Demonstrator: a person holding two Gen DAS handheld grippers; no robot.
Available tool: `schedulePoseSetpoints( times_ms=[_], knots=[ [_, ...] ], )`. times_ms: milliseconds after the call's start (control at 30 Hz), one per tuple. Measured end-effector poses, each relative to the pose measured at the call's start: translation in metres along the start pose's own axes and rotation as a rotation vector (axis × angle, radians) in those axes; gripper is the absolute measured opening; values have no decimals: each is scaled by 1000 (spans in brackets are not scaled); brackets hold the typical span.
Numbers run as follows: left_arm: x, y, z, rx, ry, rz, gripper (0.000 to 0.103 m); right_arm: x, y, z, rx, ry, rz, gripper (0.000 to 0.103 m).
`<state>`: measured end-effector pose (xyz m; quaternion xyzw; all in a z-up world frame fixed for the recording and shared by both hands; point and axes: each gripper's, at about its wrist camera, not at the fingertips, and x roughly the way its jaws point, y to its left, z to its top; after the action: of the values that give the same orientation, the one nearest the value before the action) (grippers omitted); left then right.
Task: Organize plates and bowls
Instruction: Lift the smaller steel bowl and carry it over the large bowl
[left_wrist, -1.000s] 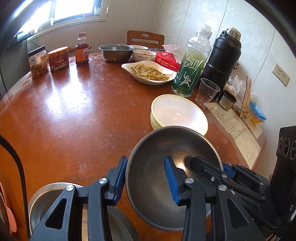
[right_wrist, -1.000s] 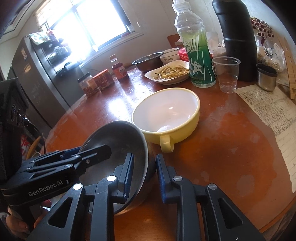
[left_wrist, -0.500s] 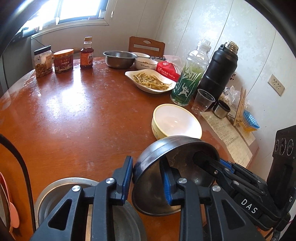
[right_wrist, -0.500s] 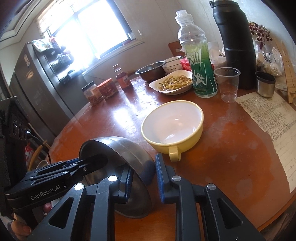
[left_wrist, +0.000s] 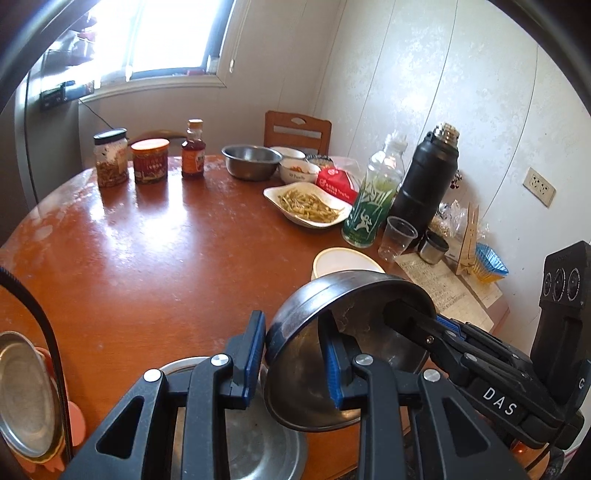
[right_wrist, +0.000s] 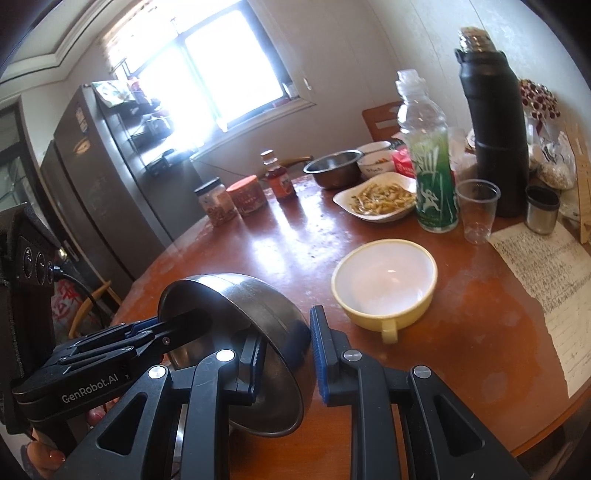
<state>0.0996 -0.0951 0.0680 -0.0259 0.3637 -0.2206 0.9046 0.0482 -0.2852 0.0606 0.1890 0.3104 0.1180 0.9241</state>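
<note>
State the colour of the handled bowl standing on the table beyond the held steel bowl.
Pale yellow outside, white inside; clearest in the right wrist view.

A steel bowl (left_wrist: 354, 354) hangs tilted above the table (left_wrist: 147, 266), a plate (left_wrist: 251, 443) beneath it and a handled bowl (right_wrist: 384, 284) just behind.

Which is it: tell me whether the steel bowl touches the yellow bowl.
Apart. In the right wrist view the steel bowl, gripped by both claws, is tilted off the table, with bare tabletop between it and the yellow bowl.
</note>
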Motion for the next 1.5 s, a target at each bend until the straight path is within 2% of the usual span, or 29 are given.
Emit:
schedulePoseSetpoints(
  times_ms=[267,700,1133,1500],
  knots=[
    [-46,13,-11,-1,-55,75,30,-11,40,-6,-49,-1,59,23],
    [-89,41,-50,-34,-56,167,30,-14,92,-35,-136,49,115,24],
    [-86,58,-75,-75,-4,162,30,-1,103,-63,-161,141,114,25],
    [-73,59,-71,-84,4,145,30,6,96,-62,-155,139,90,25]
  ],
)
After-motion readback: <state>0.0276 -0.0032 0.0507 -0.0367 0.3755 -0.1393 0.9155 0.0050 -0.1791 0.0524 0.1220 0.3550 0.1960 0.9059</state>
